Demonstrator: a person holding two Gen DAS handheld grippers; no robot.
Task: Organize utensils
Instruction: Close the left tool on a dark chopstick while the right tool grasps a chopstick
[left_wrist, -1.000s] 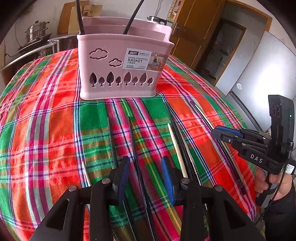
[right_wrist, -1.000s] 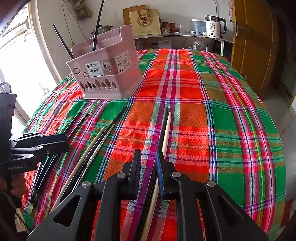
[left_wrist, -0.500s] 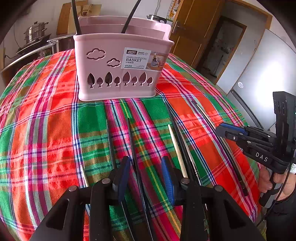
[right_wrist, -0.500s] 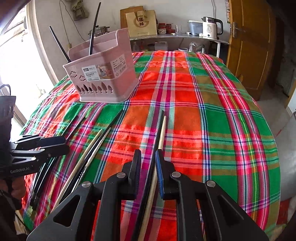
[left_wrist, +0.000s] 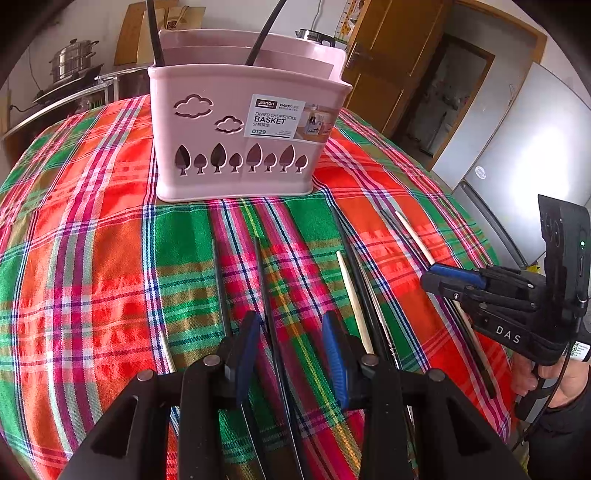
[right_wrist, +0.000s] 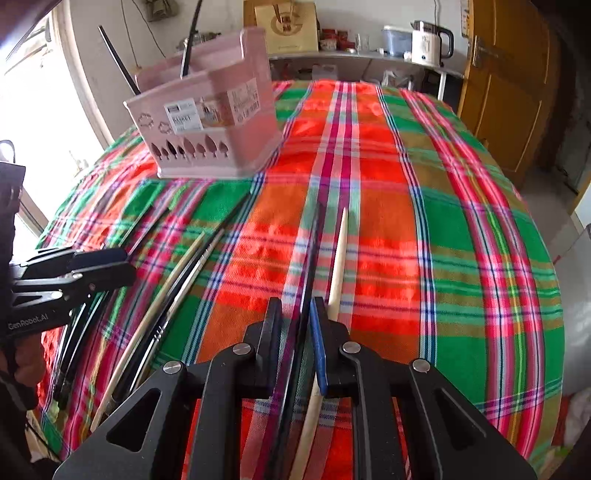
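Black chopstick (left_wrist: 266, 295) lies between left tool's (left_wrist: 291, 350) parted pads (untouched), right tool (right_wrist: 295, 325) half-closed around another (right_wrist: 310, 258).

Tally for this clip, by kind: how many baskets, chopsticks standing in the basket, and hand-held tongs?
Pink basket: 1
Black chopsticks standing in it: 2
Tongs: 2 (left tongs, right tongs)
Total: 5
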